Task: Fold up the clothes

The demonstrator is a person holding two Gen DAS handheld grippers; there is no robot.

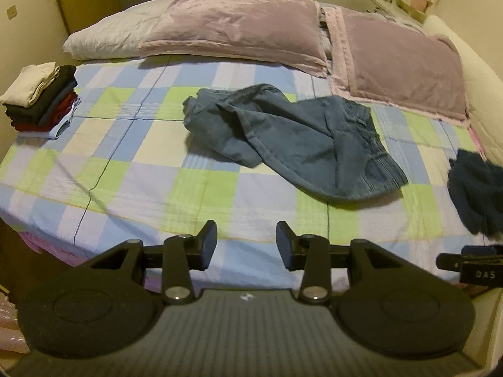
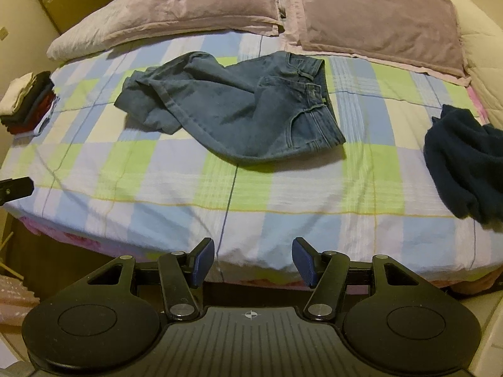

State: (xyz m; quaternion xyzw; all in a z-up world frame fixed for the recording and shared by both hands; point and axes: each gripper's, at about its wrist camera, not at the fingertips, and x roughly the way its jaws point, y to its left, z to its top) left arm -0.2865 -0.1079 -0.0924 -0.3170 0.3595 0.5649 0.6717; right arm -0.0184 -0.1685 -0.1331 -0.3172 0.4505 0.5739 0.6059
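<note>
Far left on the checked blue, green and white bed sheet (image 1: 125,169): a neat stack of folded clothes, cream on top, black and red beneath (image 1: 41,97), at the bed's edge. Probably finished work.

Centre of the bed, below the two mauve velvety pillows (image 1: 239,28): a crumpled pair of faded blue denim jeans (image 1: 292,135), legs bunched and doubled over toward the left, waistband with belt loops and pocket seams (image 2: 311,94) toward the right. Lying loose, touched by neither claw. Likely heavy for cloth, fairly stiff, thick at seams and hems, not slippery, not fragile; apt to hold creases and drag on the sheet rather than glide. Best held at the waistband corners, one per claw, where doubled denim gives the pads something firm; alternatively at the leg hems to shake the legs straight first. Single-layer pinches mid-leg likely to lift only a fold.

Right edge of the bed: a heaped dark navy fleecy garment (image 2: 465,163), soft, bulky, unfolded, well apart from the jeans.

Near edge, left claw (image 1: 246,245): open, nothing between the pads, over the bed's front edge. Right claw (image 2: 253,259): open wider, empty too, likewise short of the jeans.
</note>
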